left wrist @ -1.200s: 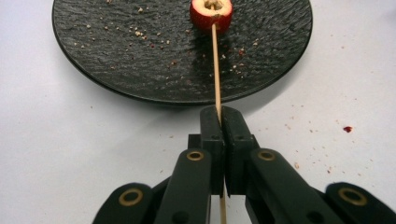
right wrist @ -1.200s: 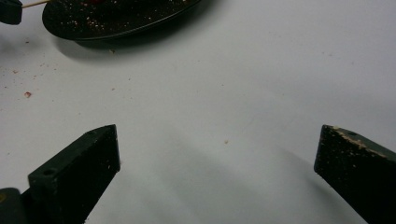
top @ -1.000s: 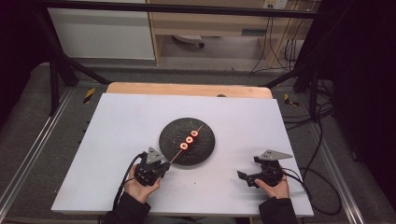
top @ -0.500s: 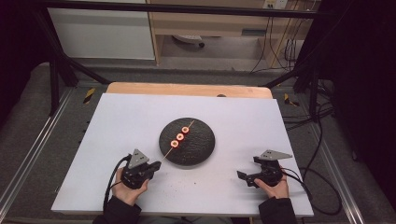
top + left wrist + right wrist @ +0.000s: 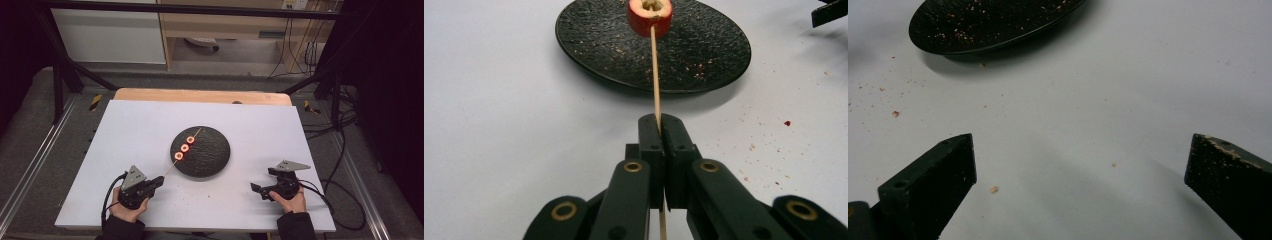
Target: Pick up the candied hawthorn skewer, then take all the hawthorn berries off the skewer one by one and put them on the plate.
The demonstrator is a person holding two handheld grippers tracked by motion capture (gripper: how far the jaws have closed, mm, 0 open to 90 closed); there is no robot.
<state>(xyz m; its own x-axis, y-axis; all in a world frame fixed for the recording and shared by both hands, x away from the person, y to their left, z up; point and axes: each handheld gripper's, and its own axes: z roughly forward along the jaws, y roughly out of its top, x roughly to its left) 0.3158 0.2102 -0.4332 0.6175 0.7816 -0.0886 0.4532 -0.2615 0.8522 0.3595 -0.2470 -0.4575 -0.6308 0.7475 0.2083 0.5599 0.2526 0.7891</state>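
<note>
- The white table (image 5: 150,125) carries the whole job, with the black plate (image 5: 210,160) sitting at its middle, crumbs scattered over it.
- The skewer (image 5: 172,165) lies slanted across the plate's left half, its far end over the dish and its near end running off the rim toward the person's left.
- Three red fruit rings (image 5: 184,148) sit threaded along the skewer over the plate; the nearest one shows close up in the left gripper view, pierced through its core.
- The left gripper (image 5: 159,181) is clenched on the skewer's bare near end, jaws pressed flat together with the stick pinched between them.
- To do this well, I'd say keep that pinch firm and the stick low and level, so the rings don't slide off or the thin wood snap.
- The left hand (image 5: 125,210) holds its tool low at the near-left edge, pointing up-right at the plate.
- The right gripper (image 5: 256,191) rests well apart at the near-right, jaws spread wide with nothing between them, aimed left toward the plate.
</note>
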